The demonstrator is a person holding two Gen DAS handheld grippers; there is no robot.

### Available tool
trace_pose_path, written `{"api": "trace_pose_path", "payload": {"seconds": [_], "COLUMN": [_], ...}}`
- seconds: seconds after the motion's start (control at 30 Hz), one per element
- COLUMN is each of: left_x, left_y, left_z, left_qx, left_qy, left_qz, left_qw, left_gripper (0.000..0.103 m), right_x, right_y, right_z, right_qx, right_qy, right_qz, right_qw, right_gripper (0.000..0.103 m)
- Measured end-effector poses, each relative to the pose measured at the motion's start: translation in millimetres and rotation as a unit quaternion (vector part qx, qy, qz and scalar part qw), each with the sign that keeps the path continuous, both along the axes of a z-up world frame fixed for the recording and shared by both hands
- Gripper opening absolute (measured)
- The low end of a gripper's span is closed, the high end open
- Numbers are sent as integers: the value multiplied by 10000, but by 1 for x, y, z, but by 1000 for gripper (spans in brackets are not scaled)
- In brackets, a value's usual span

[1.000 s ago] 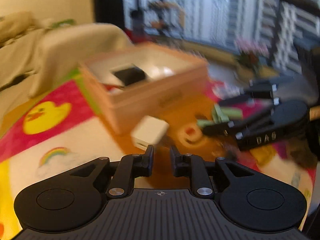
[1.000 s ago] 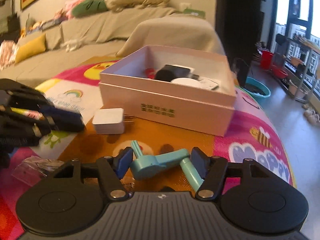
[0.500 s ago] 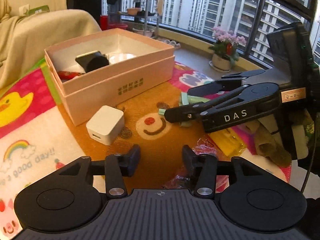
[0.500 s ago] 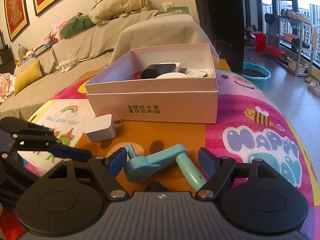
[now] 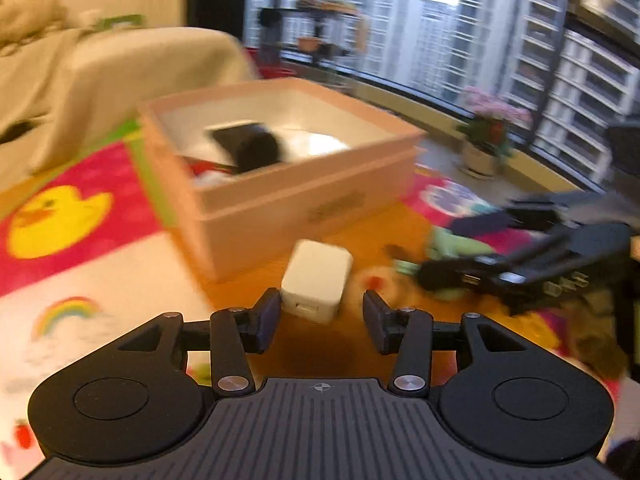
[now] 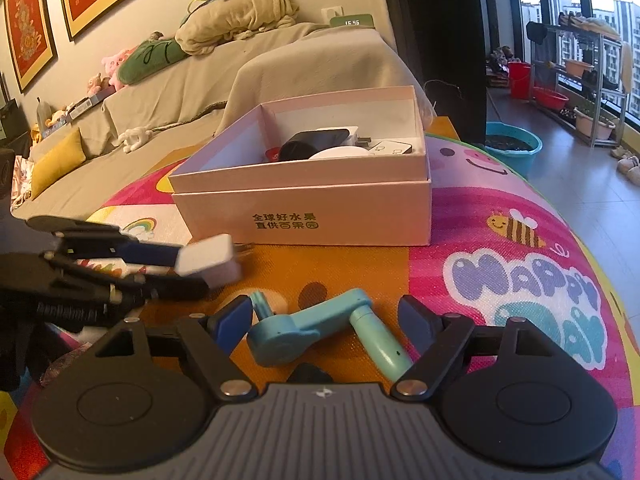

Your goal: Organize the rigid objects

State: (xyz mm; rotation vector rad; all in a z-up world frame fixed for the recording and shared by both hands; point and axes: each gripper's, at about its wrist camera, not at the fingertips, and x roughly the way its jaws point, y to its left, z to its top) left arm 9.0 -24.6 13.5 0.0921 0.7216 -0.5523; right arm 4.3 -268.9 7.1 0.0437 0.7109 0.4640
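The white charger block (image 5: 316, 280) sits low in the middle of the left wrist view, just before the pink box (image 5: 280, 200), and the left gripper (image 5: 318, 320) has it at its tips; its jaws have just been opening, and they stand partly apart with the block near the left pad, though blur hides whether anything touches it. It looks a hard, smooth, light cube; flat opposite faces are the place to pinch, clear of the metal prongs (image 6: 244, 249), since glossy plastic may slide.

In the right wrist view the teal hand crank (image 6: 320, 330) lies at lower centre on the orange patch of the play mat (image 6: 520, 280), between the fingers of the right gripper (image 6: 324, 322); these jaws too have just been opening and stand wide, pads off the plastic. The crank is stiff, light and awkwardly bent; the thick round hub or the straight arm offers the surest hold, not the tapering handle, which might swivel.
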Motion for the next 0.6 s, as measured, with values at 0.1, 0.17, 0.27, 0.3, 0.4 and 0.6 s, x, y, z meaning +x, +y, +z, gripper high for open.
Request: {"api": "trace_pose_path", "payload": {"seconds": [0.1, 0.17, 0.27, 0.3, 0.4, 0.6], "left_x": [-3, 1, 13, 16, 22, 21], "left_y": [-11, -14, -17, -20, -27, -13], "left_z": [-2, -3, -5, -6, -11, -6], "left_qx": [317, 406, 231, 218, 349, 105], "left_qy": [-198, -333, -290, -310, -474, -235], "left_qz": [52, 197, 215, 185, 101, 285], "left_qw": [9993, 9984, 9991, 9991, 9982, 9993], "left_gripper": [51, 49, 49, 49, 38, 37], "right_x": [0, 1, 1, 1, 2, -4], "right_y": [1, 1, 2, 2, 2, 15], "right_z": [0, -1, -1, 0, 0, 0], "right_qx": [-6, -11, -16, -11, 6, -569], "right_qy": [9, 15, 27, 35, 78, -62], "right_qz": [33, 66, 109, 127, 228, 451], "right_qw": [10000, 10000, 9999, 9999, 9997, 9973], "right_gripper": [83, 85, 86, 86, 87, 84]}}
